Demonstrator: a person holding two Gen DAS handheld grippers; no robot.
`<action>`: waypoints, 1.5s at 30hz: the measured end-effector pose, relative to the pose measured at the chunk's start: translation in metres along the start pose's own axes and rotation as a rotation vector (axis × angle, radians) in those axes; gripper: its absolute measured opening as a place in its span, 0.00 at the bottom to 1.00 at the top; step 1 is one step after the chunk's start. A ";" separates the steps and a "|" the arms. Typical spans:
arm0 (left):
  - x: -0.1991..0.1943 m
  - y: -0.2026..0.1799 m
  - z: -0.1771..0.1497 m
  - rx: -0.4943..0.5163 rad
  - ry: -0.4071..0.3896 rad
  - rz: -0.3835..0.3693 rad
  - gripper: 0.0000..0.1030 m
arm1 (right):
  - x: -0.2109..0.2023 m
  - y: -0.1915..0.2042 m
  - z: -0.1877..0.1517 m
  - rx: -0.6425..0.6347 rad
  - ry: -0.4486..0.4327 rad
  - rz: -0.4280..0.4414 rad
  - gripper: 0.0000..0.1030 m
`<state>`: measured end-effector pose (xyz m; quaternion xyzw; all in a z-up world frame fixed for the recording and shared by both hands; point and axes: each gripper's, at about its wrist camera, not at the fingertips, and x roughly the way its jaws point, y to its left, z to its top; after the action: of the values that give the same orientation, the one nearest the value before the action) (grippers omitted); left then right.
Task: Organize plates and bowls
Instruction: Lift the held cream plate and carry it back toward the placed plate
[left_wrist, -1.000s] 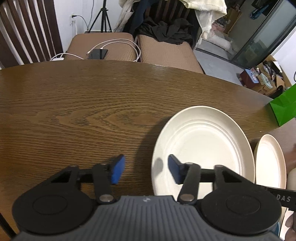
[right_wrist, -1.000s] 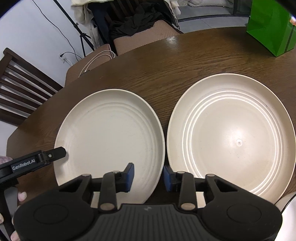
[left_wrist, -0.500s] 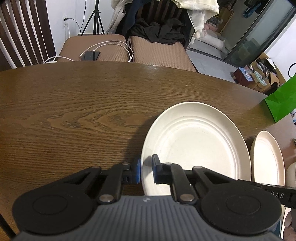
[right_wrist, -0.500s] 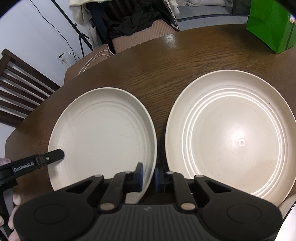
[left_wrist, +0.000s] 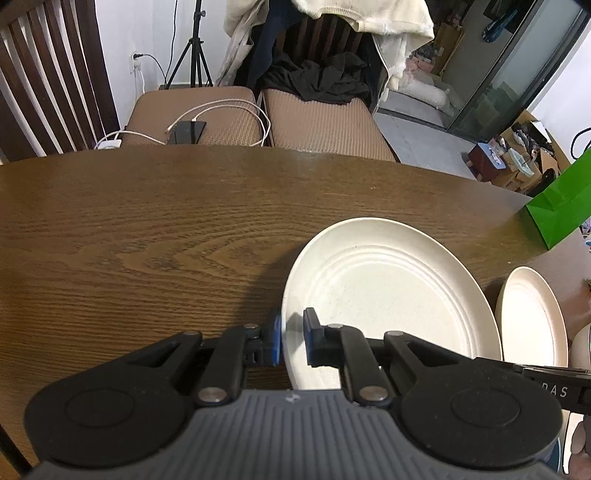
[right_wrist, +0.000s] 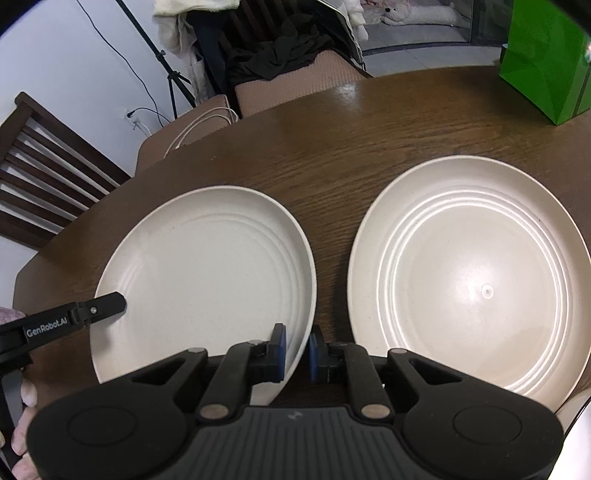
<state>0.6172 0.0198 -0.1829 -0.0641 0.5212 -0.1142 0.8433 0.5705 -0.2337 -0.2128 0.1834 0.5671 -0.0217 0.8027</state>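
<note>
A dark wooden surface (left_wrist: 147, 229) fills the foreground. A green paper bag (left_wrist: 554, 206) stands at its far right edge. Behind it, two brown cushioned seats (left_wrist: 325, 122) sit side by side; a phone (left_wrist: 186, 132) with white cables (left_wrist: 229, 109) lies on the left one, dark clothing (left_wrist: 317, 79) on the right. A tripod (left_wrist: 192, 48) stands by the wall.

Two cream, ring-grooved plates on brown wood table. Left plate (right_wrist: 207, 280): tilted, near rim raised. Right plate (right_wrist: 469, 277): flat, upright, just beside left plate, not touching.
</note>
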 end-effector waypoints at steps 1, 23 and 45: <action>-0.003 0.000 -0.001 0.002 -0.006 0.002 0.12 | -0.001 0.001 0.000 -0.005 -0.004 0.000 0.12; -0.069 0.001 -0.008 0.012 -0.088 0.025 0.12 | -0.054 0.033 -0.014 -0.076 -0.081 0.033 0.12; -0.141 -0.011 -0.041 0.013 -0.154 0.058 0.12 | -0.112 0.038 -0.051 -0.121 -0.134 0.073 0.12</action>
<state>0.5188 0.0463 -0.0768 -0.0520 0.4555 -0.0878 0.8844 0.4933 -0.2018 -0.1144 0.1534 0.5053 0.0297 0.8487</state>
